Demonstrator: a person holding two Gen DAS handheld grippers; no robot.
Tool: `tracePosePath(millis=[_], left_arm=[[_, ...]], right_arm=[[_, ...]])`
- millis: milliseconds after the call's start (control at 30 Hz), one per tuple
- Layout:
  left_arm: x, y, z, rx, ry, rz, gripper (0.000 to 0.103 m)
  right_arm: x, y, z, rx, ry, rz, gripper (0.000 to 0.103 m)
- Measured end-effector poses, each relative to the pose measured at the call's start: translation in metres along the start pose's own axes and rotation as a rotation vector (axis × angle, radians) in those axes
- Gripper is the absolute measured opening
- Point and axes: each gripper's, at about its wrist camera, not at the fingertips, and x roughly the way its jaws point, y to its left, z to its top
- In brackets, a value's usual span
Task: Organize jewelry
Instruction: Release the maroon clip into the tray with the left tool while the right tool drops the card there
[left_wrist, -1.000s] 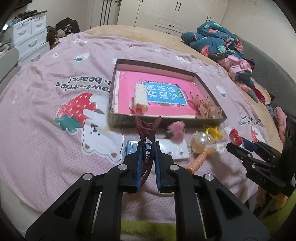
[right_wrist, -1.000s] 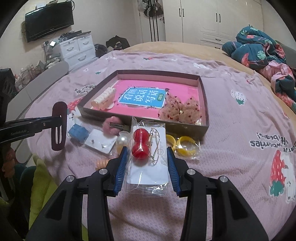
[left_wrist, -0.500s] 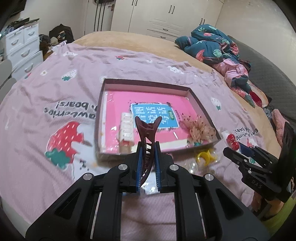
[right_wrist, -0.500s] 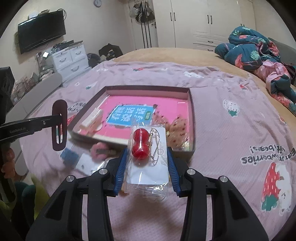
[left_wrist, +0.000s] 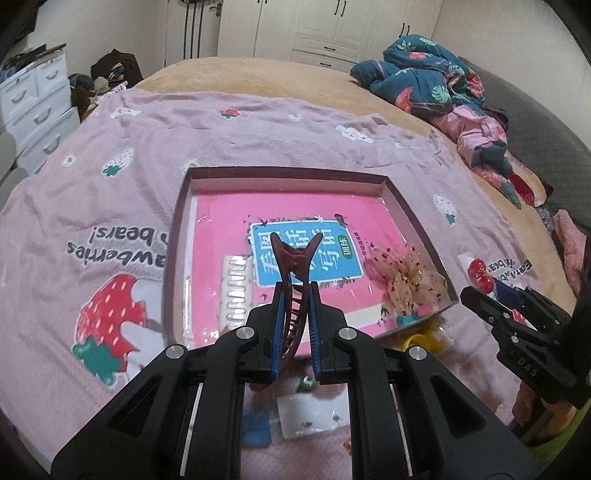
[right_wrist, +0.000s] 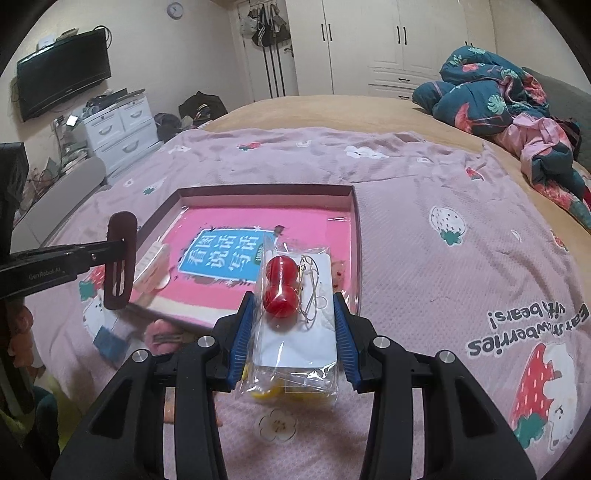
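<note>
Where the bed (left_wrist: 229, 74) is covered by a pale purple blanket (left_wrist: 110, 206) printed with strawberries and bears, a shallow brown cardboard tray (left_wrist: 177, 221) lies flat, lined by a pink book with a blue label (left_wrist: 306, 254). White wardrobe doors (right_wrist: 369, 48) fill the far wall, a black television (right_wrist: 62, 74) hangs on the left wall above white drawer units (right_wrist: 118, 129), and a rumpled teal floral quilt (right_wrist: 491, 99) is heaped at the far right of the bed.

Inside the tray, a pale ridged hair clip (left_wrist: 234, 291) lies on the left part of the book and a sheer beige bow with red specks (left_wrist: 410, 284) sits in the near right corner. On the blanket just outside the near edge are a small clear packet (left_wrist: 310, 417), a blue item (left_wrist: 255, 424) and something yellow (left_wrist: 421, 341).

The left gripper (left_wrist: 295, 332) has its blue-padded fingers (left_wrist: 277, 332) pressed onto a dark maroon claw clip (left_wrist: 295, 269), held upright above the near edge of the tray with its forked handle end pointing forward over the book. The right gripper (right_wrist: 293, 332) hovers over the tray's near right corner, its fingers (right_wrist: 242, 328) pinching a clear plastic packet (right_wrist: 295, 350) by its sides; the packet holds a white card with two glossy red beads (right_wrist: 280, 286) and a loop of thin gold wire.
</note>
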Motion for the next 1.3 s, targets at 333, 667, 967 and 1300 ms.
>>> tracePosePath(millis=[333, 667, 967, 1300], left_arm=[[0.034, -0.004, 0.009, 0.011, 0.044, 0.018, 0.006], [0.060, -0.007, 0.014, 0.020, 0.082, 0.011, 0.006], [0.073, -0.011, 0.014, 0.030, 0.103, -0.024, 0.006], [0.074, -0.012, 0.012, 0.035, 0.113, -0.048, 0.006]], right_arm=[[0.025, -0.008, 0.012, 0.001, 0.028, -0.018, 0.040], [0.049, -0.011, 0.018, 0.009, 0.056, -0.026, 0.040], [0.066, -0.014, 0.018, 0.001, 0.091, -0.042, 0.040], [0.074, -0.015, 0.014, 0.018, 0.109, -0.029, 0.043]])
